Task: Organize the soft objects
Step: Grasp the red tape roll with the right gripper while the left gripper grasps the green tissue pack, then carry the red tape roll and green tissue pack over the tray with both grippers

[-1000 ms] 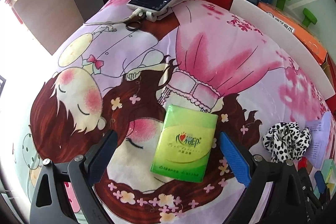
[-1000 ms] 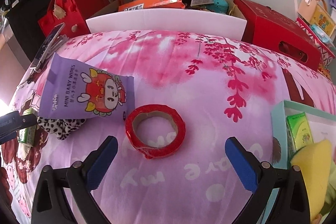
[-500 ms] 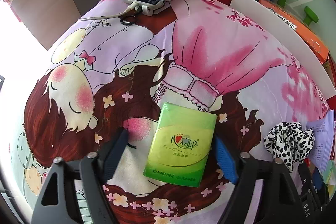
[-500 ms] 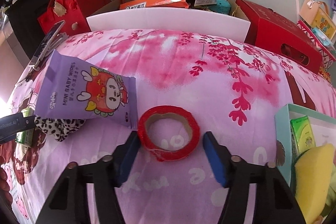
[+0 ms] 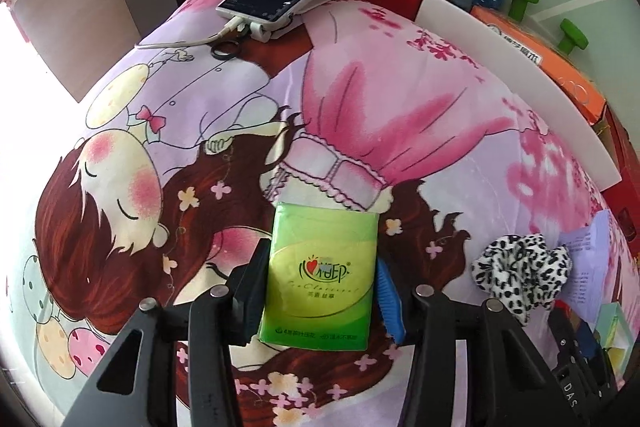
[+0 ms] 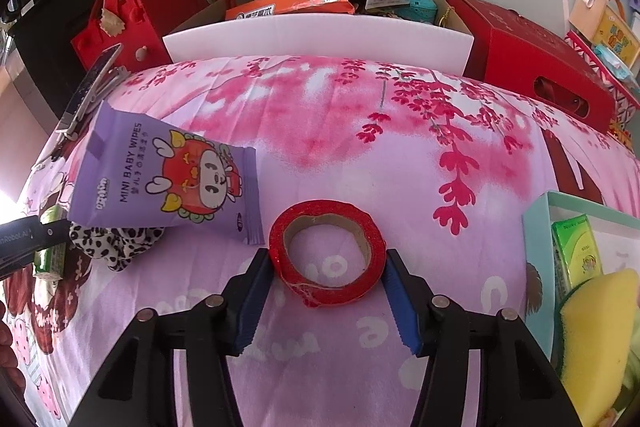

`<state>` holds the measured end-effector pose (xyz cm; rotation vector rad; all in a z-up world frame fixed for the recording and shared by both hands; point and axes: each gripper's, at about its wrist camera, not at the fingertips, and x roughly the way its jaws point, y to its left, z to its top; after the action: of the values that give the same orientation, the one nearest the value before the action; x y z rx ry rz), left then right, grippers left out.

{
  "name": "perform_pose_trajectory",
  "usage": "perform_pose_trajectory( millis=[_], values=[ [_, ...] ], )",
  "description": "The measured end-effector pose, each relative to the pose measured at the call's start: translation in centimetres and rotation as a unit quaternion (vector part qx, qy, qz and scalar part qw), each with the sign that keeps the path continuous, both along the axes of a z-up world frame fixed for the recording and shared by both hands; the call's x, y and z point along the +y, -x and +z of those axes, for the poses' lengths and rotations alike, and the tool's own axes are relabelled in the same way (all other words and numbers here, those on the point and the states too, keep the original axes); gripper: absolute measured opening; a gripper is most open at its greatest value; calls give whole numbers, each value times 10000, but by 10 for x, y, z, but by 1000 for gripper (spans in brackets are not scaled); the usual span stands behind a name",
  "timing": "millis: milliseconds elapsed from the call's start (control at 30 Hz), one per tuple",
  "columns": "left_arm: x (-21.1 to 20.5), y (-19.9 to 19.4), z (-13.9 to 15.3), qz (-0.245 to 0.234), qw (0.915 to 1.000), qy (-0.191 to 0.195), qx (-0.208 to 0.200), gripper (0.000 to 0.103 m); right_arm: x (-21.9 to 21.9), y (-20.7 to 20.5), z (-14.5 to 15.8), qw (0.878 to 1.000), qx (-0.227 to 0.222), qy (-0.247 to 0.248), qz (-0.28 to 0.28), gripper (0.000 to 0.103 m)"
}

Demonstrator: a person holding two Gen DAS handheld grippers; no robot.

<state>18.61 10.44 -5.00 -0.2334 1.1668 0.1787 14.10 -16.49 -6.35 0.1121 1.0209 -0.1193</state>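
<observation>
Cartoon-printed pink bedsheet [image 5: 400, 115] spreads below red bags [image 6: 132, 15] against the wall.

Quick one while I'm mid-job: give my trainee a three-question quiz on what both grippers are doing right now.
1. True or false: the left gripper has its pads against the sides of the green tissue pack.
2. Which thing sits between the right gripper's pads? A) baby wipes B) red tape roll C) yellow sponge
3. Fill in: the purple baby wipes pouch lies partly over a black-and-white ______.

Key
1. True; its jaws have just been closing and now press the pack.
2. B, the red tape roll; the yellow sponge is in the teal box at right.
3. Scrunchie.
</observation>
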Motion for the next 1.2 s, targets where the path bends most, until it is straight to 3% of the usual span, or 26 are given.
perform_pose_trajectory(
  millis=[233, 700, 1200],
  values=[
    [-10, 7, 22, -159, 9996, 35, -232, 50, -10, 4, 19, 9999, 29, -31, -155, 58],
    [-37, 32, 94, -577, 9922, -60, -1104, 50, -36, 36, 98, 9975, -428, 46, -564, 58],
    [-93, 64, 105, -1346, 9832, -28, -1236, 50, -55, 79, 105, 9957, -346, -62, -859, 58]
  ],
)
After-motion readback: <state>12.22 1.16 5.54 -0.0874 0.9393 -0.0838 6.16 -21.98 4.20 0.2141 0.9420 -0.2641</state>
